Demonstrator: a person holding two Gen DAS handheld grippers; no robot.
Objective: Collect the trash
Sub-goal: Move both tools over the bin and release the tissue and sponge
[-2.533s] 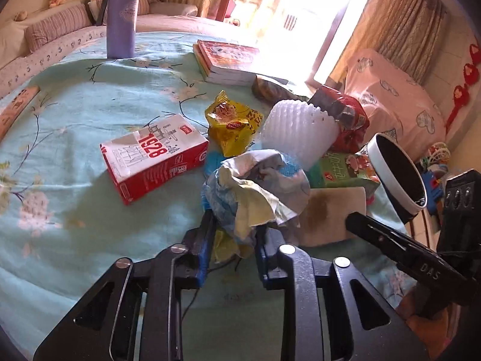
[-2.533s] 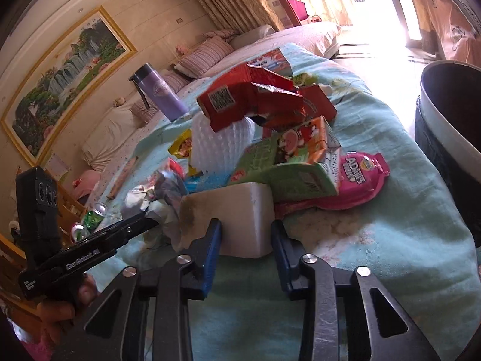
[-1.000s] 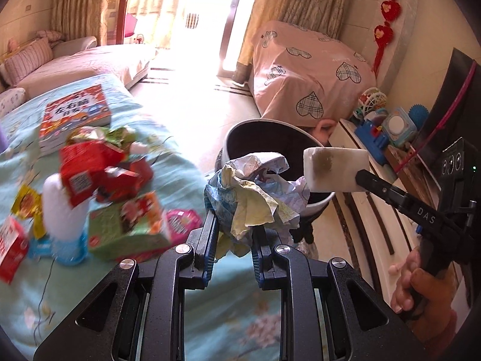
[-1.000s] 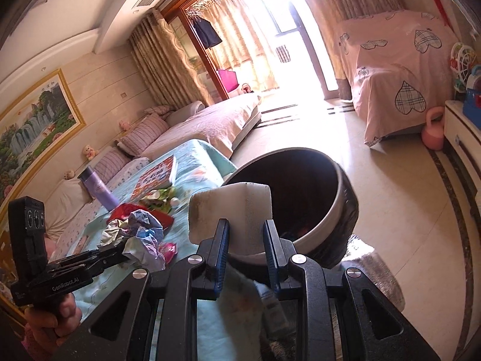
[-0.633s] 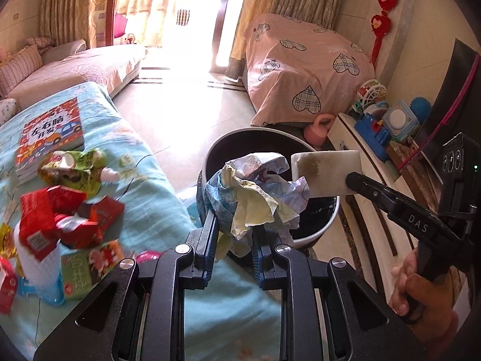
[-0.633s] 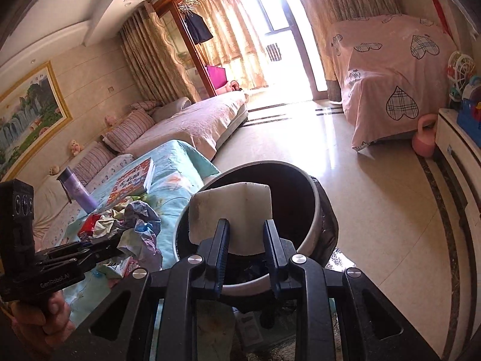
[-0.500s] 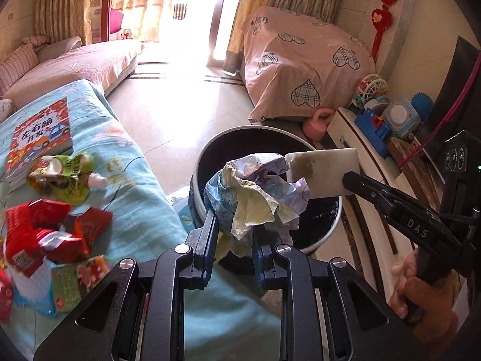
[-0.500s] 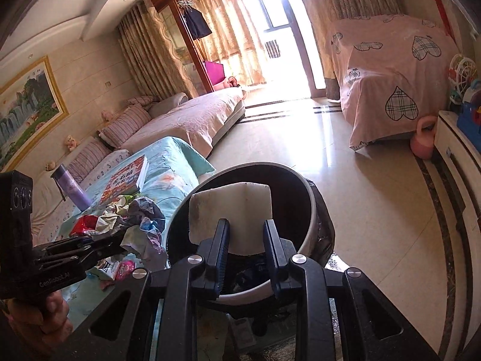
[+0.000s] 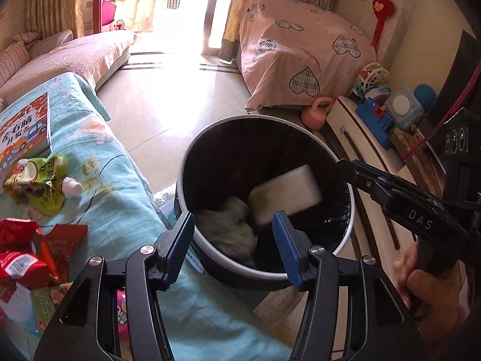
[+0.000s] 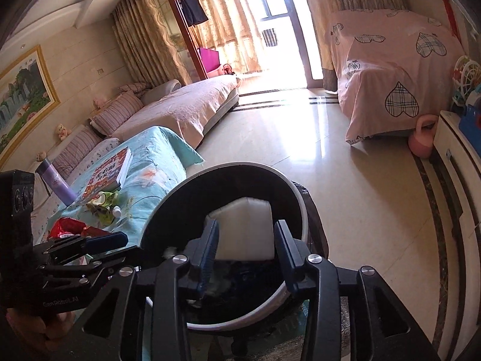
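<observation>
My left gripper (image 9: 234, 236) hangs over the black, white-rimmed bin (image 9: 264, 274). Its jaws are opening and nothing is between its pads. Below them a crumpled paper wad (image 9: 231, 228) lies inside the bin, next to a white foam block (image 9: 285, 192). My right gripper (image 10: 245, 249) is over the same bin (image 10: 240, 165), its jaws opening too. The white block (image 10: 243, 228) shows between its pads but has dropped clear of them. In the left wrist view the right gripper (image 9: 348, 167) reaches in from the right, above the block. The left gripper (image 10: 105, 240) appears at the left of the right wrist view.
A turquoise-covered surface (image 9: 120, 186) left of the bin bears a green pouch (image 9: 39, 183), red wrappers (image 9: 27, 258), a book (image 9: 24, 132) and a purple flask (image 10: 57, 180). A low white cabinet with toys (image 9: 360, 138) stands right of the bin, a pink kettlebell (image 9: 318, 111) behind it.
Both grippers' jaws have spread. The paper wad has left the left gripper and the white block the right; both are now down in the bin. The view has closed in on the bin.
</observation>
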